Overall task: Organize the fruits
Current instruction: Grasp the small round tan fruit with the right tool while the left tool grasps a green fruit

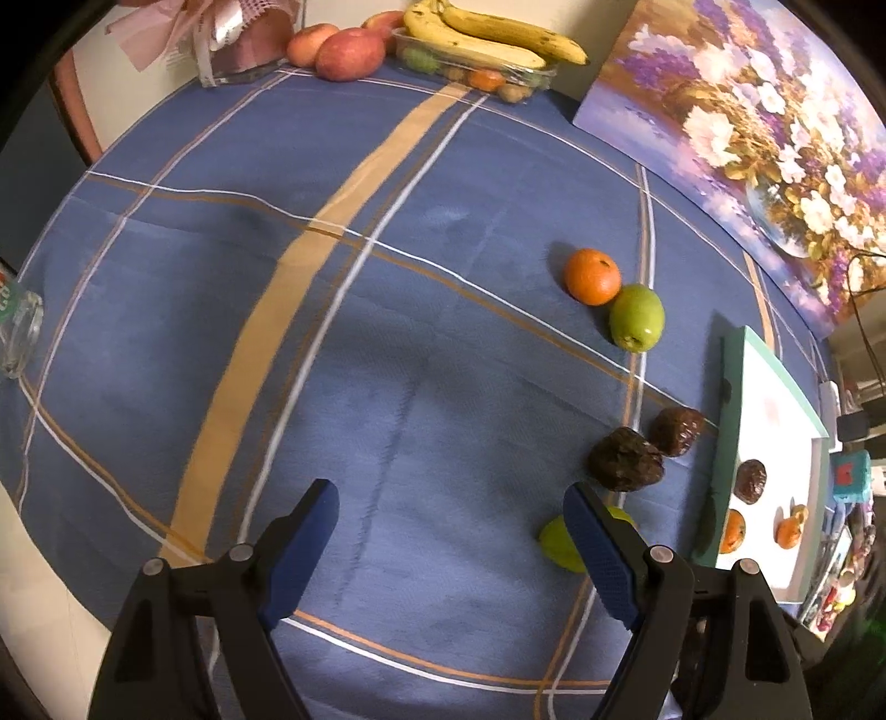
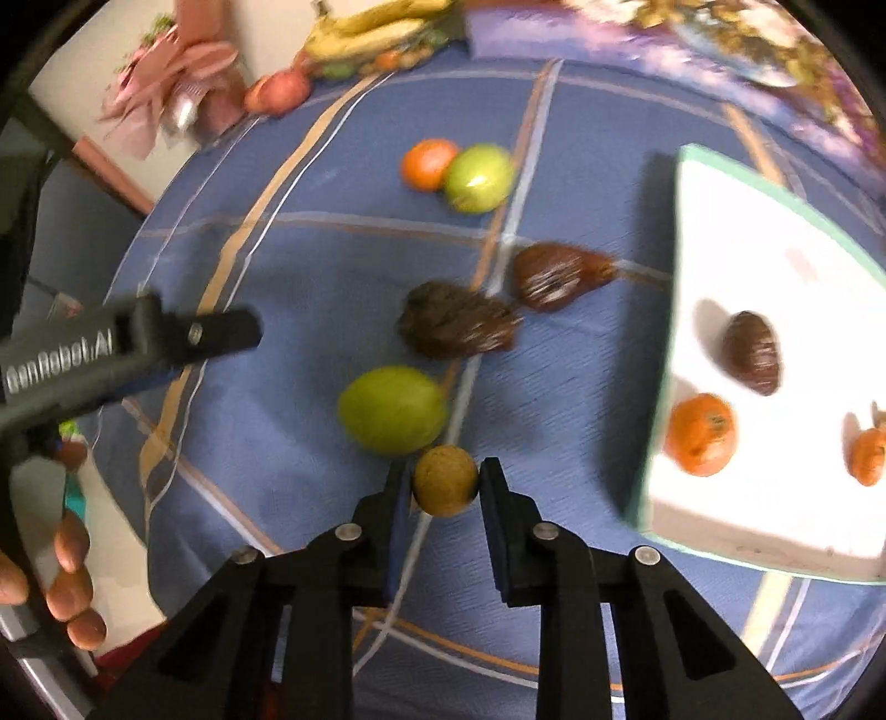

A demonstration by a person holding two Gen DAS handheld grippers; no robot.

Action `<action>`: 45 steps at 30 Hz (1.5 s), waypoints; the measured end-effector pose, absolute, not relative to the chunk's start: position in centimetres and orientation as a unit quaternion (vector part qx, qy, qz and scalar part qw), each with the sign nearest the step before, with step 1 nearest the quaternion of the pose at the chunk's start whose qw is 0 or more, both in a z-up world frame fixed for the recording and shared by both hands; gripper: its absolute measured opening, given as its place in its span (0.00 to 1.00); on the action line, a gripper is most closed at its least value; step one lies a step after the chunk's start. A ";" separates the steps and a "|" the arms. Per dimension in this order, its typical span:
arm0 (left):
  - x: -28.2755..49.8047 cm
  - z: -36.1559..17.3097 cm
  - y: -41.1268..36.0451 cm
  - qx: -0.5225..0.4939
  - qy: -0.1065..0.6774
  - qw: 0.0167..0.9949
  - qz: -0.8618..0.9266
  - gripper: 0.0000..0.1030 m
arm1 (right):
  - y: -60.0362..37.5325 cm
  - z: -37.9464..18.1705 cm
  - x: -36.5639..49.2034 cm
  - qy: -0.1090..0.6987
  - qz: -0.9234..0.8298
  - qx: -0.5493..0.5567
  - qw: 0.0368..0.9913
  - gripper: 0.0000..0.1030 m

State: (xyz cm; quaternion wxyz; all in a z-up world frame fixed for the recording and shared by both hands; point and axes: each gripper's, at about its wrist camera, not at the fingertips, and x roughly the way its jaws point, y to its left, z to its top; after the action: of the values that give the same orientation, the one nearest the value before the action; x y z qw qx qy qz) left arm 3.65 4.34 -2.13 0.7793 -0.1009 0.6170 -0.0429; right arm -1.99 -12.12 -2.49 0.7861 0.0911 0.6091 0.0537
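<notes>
My right gripper is shut on a small round yellow-brown fruit, just above the blue checked cloth. A green fruit lies right behind it, with two dark brown scaly fruits further back and an orange touching a green apple beyond. The white tray on the right holds a brown fruit and two oranges. My left gripper hangs open over bare cloth, its right finger partly hiding the green fruit.
At the table's far edge are bananas on a clear box of small fruit, red apples and a pink wrapped gift. A flower painting leans at the back right. A glass stands at the left edge.
</notes>
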 end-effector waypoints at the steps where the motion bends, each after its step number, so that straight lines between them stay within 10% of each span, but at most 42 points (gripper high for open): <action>1: 3.6 -2.2 4.1 -0.104 0.618 0.777 -0.050 0.83 | -12.6 -2.2 -2.0 0.604 0.044 0.096 0.790 0.26; 45: 4.1 -5.8 -2.8 -0.107 0.652 0.742 -0.111 0.56 | -23.3 -0.1 -4.0 0.533 -0.060 0.203 0.819 0.26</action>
State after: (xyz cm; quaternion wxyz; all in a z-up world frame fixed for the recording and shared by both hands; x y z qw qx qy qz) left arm 4.09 -2.78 -5.77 0.7424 -0.1073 0.6518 -0.1115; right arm -4.02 -23.26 -0.11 0.8195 0.2025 0.5328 -0.0595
